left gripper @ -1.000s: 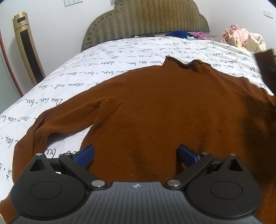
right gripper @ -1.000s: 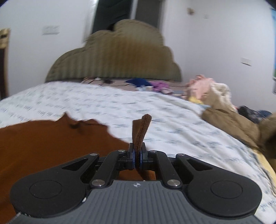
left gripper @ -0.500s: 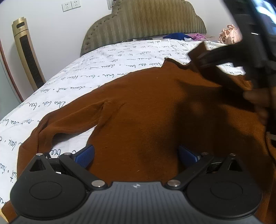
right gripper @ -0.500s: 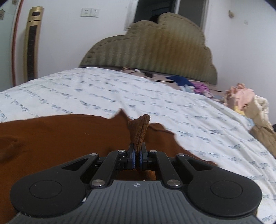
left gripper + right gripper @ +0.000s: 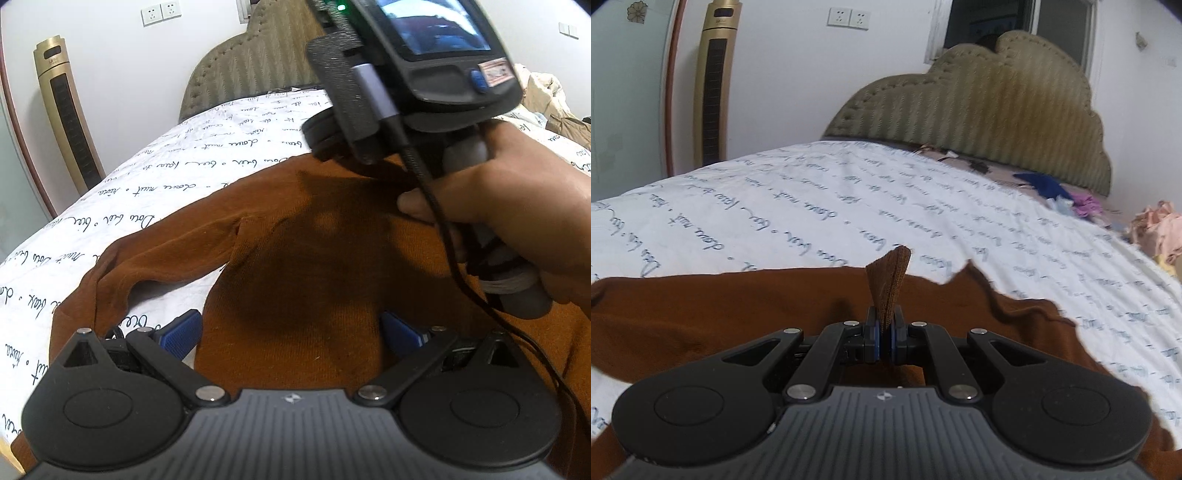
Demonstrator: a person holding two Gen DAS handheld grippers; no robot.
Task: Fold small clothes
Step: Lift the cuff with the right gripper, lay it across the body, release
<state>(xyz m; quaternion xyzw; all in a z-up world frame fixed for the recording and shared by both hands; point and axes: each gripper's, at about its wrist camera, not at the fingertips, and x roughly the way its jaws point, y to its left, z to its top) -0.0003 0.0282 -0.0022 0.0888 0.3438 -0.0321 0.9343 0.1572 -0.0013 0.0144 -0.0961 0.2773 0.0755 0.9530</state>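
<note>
The left gripper (image 5: 290, 332) stands with its blue pads spread wide, hovering over the lower body of the brown sweater (image 5: 295, 266), which lies spread on the bed (image 5: 221, 147) with one sleeve (image 5: 155, 254) trailing toward the bed's left edge. The right gripper (image 5: 884, 338) is clenched on a narrow fold of sweater fabric, probably a sleeve end, which sticks up between the pads. Held in a hand (image 5: 517, 221), it crosses above the sweater's body. That thin pinch could slip, dropping the fold crooked; the dangling cable (image 5: 458, 280) might drag the cloth. Beyond the collar, the sheet lies open up to the headboard (image 5: 997, 110); loose clothes (image 5: 1160, 229) crowd the far right corner.
</note>
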